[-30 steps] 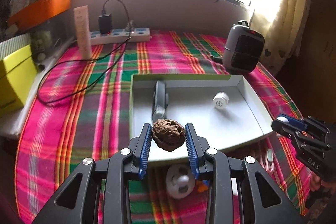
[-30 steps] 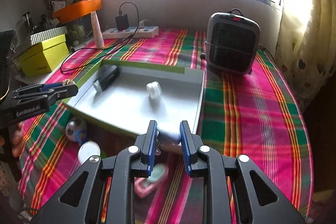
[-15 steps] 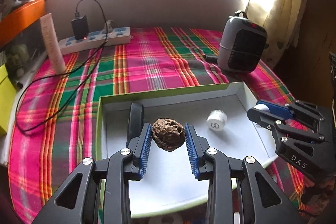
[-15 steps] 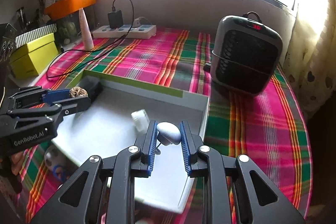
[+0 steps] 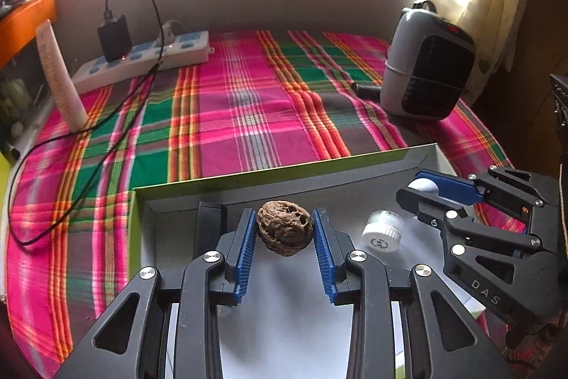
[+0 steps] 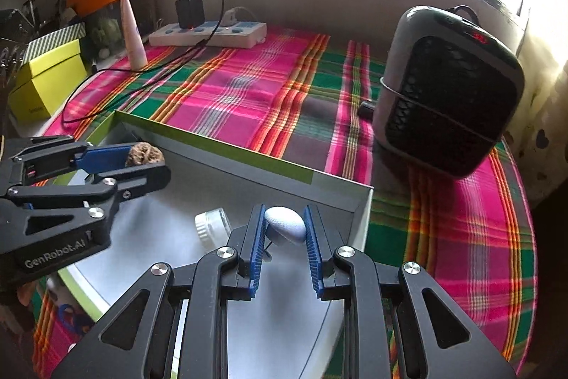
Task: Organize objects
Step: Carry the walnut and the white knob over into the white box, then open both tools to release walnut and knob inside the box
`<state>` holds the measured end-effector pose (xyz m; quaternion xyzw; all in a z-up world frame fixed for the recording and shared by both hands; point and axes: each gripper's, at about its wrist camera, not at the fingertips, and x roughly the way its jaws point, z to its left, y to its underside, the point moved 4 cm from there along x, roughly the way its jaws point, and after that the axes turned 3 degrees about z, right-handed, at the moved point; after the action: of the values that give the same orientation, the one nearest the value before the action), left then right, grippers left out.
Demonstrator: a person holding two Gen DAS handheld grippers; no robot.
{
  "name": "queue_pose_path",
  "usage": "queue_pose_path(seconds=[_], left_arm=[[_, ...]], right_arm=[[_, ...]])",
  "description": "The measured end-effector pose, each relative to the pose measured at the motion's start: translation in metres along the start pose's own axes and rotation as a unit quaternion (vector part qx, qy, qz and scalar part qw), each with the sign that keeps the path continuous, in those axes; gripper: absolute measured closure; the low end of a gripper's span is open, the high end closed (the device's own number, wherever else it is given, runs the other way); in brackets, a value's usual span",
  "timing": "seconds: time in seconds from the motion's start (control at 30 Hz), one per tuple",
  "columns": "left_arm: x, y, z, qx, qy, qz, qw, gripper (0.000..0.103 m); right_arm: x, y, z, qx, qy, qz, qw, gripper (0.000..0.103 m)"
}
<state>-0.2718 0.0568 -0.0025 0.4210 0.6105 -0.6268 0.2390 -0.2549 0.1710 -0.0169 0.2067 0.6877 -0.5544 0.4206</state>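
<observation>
Walnut (image 5: 284, 227) clamped in left tongs (image 5: 284, 229), pale egg-shaped piece (image 6: 285, 224) clamped in right tongs (image 6: 284, 229) — both held over grey tray (image 6: 227, 150), its floor directly beneath; left sits near its far-left corner.

I see a table (image 5: 248, 116) under a plaid cloth. On it, behind the tray (image 5: 269, 171), lie a power strip (image 5: 142, 59) and cable (image 5: 88, 144); a heater (image 5: 426, 66) stands behind-right.

jar (image 5: 381, 231) in tray (image 5: 284, 167) | heater (image 5: 426, 70) behind tray, right | power strip (image 5: 142, 59) behind, left
</observation>
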Motion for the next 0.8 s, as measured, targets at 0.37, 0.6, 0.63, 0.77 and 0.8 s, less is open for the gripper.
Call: queue_pose_path(seconds=[0.37,0.6,0.63,0.77,0.8], left_arm=[[0.010,-0.001,-0.001,0.004,-0.003,0.012,0.9999,0.073],[0.012,0.000,0.001,0.001,-0.003,0.015,0.9999,0.072],[0.012,0.000,0.000,0.001,-0.003,0.015,0.9999,0.072],[0.013,0.000,0.000,0.001,-0.002,0.016,0.9999,0.072],[0.012,0.000,0.000,0.001,-0.002,0.015,0.9999,0.072]], right_arm=[[0.009,-0.002,0.001,-0.004,0.001,0.011,1.000,0.080],[0.012,-0.001,0.001,-0.005,0.007,0.021,1.000,0.080],[0.013,-0.001,0.000,-0.005,0.008,0.022,1.000,0.080],[0.013,-0.001,0.001,-0.006,0.010,0.025,1.000,0.080],[0.013,0.000,0.002,-0.007,0.010,0.026,1.000,0.080]])
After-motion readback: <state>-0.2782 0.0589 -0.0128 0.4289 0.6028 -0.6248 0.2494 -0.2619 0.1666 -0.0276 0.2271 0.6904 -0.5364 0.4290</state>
